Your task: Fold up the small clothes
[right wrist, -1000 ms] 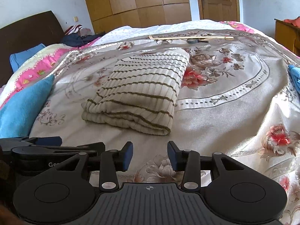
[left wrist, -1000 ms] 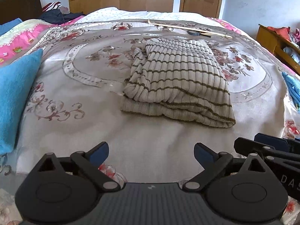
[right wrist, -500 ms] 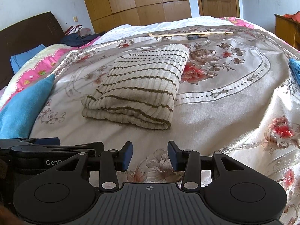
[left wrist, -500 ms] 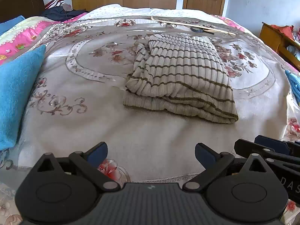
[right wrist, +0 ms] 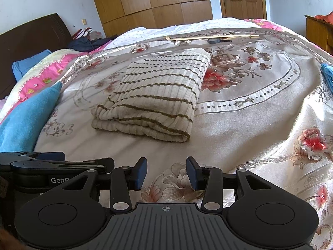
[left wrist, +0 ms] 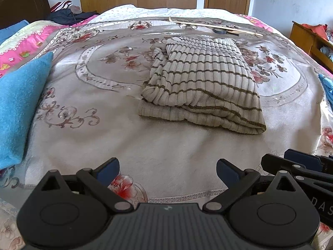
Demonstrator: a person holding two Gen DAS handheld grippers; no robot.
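Note:
A cream ribbed sweater with thin brown stripes (left wrist: 204, 83) lies folded in a thick rectangle in the middle of the floral bedspread (left wrist: 104, 95); it also shows in the right wrist view (right wrist: 154, 98). My left gripper (left wrist: 167, 171) is wide open and empty, low over the bed's near edge, well short of the sweater. My right gripper (right wrist: 166, 174) is partly open and empty, also near the bed's front edge. Each gripper shows at the edge of the other's view.
A blue folded cloth (left wrist: 18, 108) lies at the left of the bed. A thin wooden stick (left wrist: 214, 24) and a dark tape roll (left wrist: 220, 31) lie at the far side. More blue cloth (left wrist: 326, 87) sits at the right edge. A wooden cabinet (left wrist: 308, 39) stands at the right.
Both grippers have drawn back a little from the sweater and risen slightly. The sweater has not moved. Jaw openings are unchanged.

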